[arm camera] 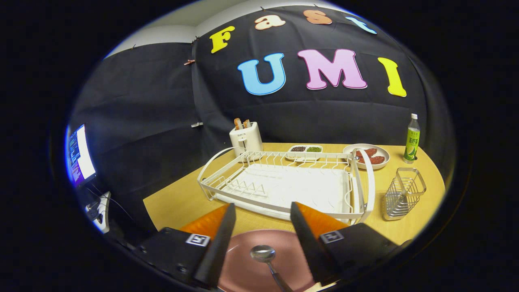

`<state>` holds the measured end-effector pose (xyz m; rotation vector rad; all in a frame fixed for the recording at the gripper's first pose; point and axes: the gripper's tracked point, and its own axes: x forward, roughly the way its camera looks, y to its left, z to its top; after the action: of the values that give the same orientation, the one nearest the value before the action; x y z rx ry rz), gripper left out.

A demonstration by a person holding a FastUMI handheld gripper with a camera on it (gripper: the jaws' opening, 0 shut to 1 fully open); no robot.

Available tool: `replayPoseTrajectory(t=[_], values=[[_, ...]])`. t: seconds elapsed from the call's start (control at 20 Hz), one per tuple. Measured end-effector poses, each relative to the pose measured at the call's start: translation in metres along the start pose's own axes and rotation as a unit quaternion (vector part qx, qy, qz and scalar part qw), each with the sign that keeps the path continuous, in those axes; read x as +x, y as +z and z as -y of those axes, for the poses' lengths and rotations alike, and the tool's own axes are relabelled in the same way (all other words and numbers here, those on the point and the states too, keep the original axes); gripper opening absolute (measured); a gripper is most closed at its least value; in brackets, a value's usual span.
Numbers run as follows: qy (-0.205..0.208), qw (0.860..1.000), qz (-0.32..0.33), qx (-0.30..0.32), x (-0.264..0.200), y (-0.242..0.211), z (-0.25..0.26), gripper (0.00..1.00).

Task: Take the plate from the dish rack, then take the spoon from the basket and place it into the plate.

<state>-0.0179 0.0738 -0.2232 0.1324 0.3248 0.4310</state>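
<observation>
the tongs (261, 227) stand wide apart and hold nothing. between their fingers, low and near, lies the spoon (265, 259) in the pink plate (243, 263), bowl toward the far side, handle running near. the plate sits on the bench (170, 202) just near of the rack (284, 182), which is white and bare of dishes. to the right of the rack stands the wire basket (403, 194), holding nothing. beyond the rack: a toaster (245, 138) with bread in it at far left, a two-part tray (305, 151) in the middle, a dish (371, 156) of reddish food, then a green bottle (412, 140) at far right. a lit screen (80, 156) stands off the bench at left.
</observation>
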Motion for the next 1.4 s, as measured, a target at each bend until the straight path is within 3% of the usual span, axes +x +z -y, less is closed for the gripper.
replayPoseTrajectory(t=[0.05,0.15,0.25,0.75,1.1,1.25,1.4], values=[[-0.004,1.000,0.001,-0.001,-0.004,0.002,0.004,0.94],[-0.012,1.000,0.002,0.003,-0.008,0.010,0.012,0.92],[-0.022,1.000,0.011,0.010,-0.012,0.027,0.019,0.97],[-0.099,0.991,0.090,-0.011,-0.079,0.143,0.026,0.98],[-0.151,0.975,0.139,-0.083,-0.140,0.213,0.008,0.98],[-0.182,0.965,0.163,-0.098,-0.165,0.231,0.003,0.98],[-0.186,0.964,0.178,-0.072,-0.185,0.233,-0.010,0.98]])
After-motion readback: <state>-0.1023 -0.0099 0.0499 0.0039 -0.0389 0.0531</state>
